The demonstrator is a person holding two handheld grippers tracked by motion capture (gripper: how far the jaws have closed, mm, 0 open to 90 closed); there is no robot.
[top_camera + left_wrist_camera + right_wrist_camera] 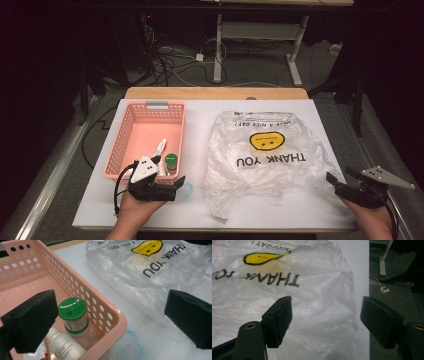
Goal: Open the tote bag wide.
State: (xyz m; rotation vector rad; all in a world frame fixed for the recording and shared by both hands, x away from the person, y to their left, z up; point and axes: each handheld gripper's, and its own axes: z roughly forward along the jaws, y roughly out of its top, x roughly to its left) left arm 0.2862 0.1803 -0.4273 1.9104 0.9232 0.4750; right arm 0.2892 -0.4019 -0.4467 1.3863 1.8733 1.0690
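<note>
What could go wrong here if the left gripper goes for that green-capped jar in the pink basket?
The green-capped jar stands in the corner of the pink basket, right beside a white bottle. The open left gripper now straddles the basket's wall, so closing could catch the wall or knock the bottle. The thin plastic bag lies loose close by; the open right gripper at its edge might drag or crumple it.

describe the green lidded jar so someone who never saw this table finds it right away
Start at the pink basket on the table's left half and go to its near right corner. The green-lidded jar stands upright there, beside a white bottle lying down. Its shiny green lid sets it apart.
</note>
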